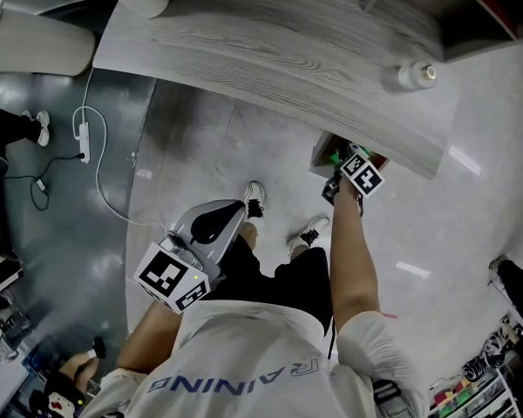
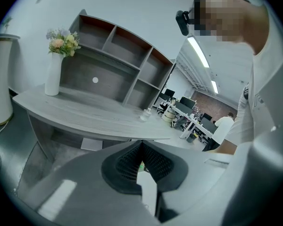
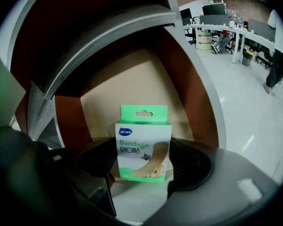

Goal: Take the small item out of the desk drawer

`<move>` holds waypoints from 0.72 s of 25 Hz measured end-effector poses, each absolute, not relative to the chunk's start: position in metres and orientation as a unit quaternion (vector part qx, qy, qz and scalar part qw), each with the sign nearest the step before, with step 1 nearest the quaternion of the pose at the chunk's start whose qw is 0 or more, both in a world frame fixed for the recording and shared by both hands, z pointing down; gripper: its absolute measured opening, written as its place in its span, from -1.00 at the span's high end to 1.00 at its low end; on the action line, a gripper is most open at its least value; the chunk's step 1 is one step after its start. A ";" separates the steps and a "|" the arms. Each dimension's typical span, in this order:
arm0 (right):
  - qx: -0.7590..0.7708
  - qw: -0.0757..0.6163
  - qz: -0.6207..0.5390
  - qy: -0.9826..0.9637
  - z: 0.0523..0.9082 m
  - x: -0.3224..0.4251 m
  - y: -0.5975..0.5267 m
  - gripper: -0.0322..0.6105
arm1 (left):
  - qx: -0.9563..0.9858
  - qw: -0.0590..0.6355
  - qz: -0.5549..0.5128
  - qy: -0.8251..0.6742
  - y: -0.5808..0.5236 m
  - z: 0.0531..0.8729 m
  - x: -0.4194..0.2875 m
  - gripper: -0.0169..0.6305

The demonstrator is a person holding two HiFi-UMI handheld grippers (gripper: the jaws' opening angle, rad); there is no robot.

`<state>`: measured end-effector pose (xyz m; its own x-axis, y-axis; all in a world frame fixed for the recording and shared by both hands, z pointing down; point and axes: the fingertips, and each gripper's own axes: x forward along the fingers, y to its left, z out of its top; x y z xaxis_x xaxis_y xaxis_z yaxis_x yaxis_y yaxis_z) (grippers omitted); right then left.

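A green and white bandage box (image 3: 142,149) stands upright between the pads of my right gripper (image 3: 142,163), and both pads touch its sides. Behind it lies the open desk drawer (image 3: 198,102) with red-brown walls and a beige bottom. In the head view my right gripper (image 1: 347,171) reaches into that drawer (image 1: 322,153) under the grey desk (image 1: 270,50), where a bit of green shows. My left gripper (image 1: 211,225) hangs low by the person's left side, away from the desk. Its jaws (image 2: 140,147) meet at the tips with nothing between them.
A small white bottle (image 1: 416,76) sits on the desk's right end. A white vase with flowers (image 2: 53,74) and a shelf unit (image 2: 113,65) stand at the back of the desk. A power strip and cable (image 1: 83,138) lie on the floor at left. The person's feet (image 1: 312,230) stand before the desk.
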<state>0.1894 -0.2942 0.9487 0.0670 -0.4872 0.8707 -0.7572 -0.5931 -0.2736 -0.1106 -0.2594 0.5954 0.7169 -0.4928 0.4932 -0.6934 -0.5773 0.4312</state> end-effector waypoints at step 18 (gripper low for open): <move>0.692 0.088 0.505 -0.508 0.846 0.178 -0.246 -0.20 | 0.900 0.293 0.147 -0.289 -0.247 0.558 -0.048 0.94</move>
